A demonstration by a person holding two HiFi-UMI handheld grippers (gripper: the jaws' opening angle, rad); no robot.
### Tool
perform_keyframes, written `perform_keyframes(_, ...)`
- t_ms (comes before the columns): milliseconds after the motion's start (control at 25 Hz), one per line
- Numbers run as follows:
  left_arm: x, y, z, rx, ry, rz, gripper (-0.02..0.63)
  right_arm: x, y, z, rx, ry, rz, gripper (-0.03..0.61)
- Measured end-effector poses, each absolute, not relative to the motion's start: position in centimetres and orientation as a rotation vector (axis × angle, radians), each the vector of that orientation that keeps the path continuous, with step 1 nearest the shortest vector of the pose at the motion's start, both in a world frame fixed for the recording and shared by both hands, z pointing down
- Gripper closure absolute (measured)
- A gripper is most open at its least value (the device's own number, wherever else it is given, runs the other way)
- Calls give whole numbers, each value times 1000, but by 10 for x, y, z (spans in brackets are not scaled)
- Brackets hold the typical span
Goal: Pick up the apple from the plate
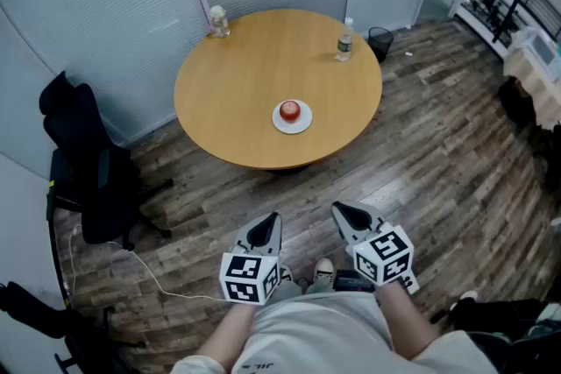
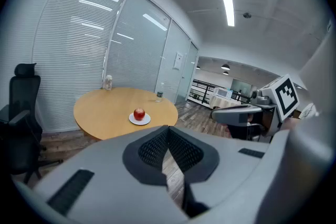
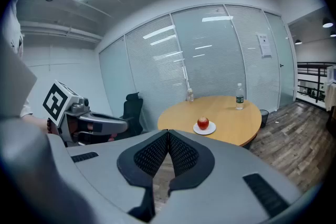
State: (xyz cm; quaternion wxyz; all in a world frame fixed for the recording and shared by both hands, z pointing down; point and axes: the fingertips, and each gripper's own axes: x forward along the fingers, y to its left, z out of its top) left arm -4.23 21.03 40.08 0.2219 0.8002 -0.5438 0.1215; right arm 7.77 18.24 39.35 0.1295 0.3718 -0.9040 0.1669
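Note:
A red apple [image 1: 290, 110] rests on a small white plate [image 1: 302, 125] near the front edge of a round wooden table [image 1: 237, 74]. Both gripper views show the apple [image 2: 139, 114] [image 3: 203, 124] far ahead on its plate [image 2: 146, 120] [image 3: 211, 130]. My left gripper [image 1: 273, 219] and right gripper [image 1: 338, 209] hang low over the floor, well short of the table, side by side. Each has its jaws pressed together with nothing between them.
A clear jar [image 1: 218, 20] and a water bottle [image 1: 344, 42] stand at the table's far rim. A black office chair [image 1: 83, 162] sits at left with a cable on the wood floor. A dark bin [image 1: 380, 41] stands behind the table. Glass walls with blinds enclose the back.

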Motion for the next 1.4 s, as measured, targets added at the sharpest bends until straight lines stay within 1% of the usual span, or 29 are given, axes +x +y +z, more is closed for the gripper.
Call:
perform_keyframes(320,-49,209,402,2215,-1497,336,611,73,180,395,1078,-2609,473,549)
perform_keyframes(480,-53,208,401,2226,-1480,336,611,75,175,395,1139,-2608,539,548)
perform_keyframes(720,-73,209,398,2257,-1458,327,611,72,170,390,1233,-2569,526,548)
perform_keyframes(1040,-101,206,397,2306,-1401,328,611,48,171,385,1312,-2553,505,548)
perform_keyframes(1400,-99,172,405,2315,-1376,316,611,48,141,398,1329,-2538,523,548)
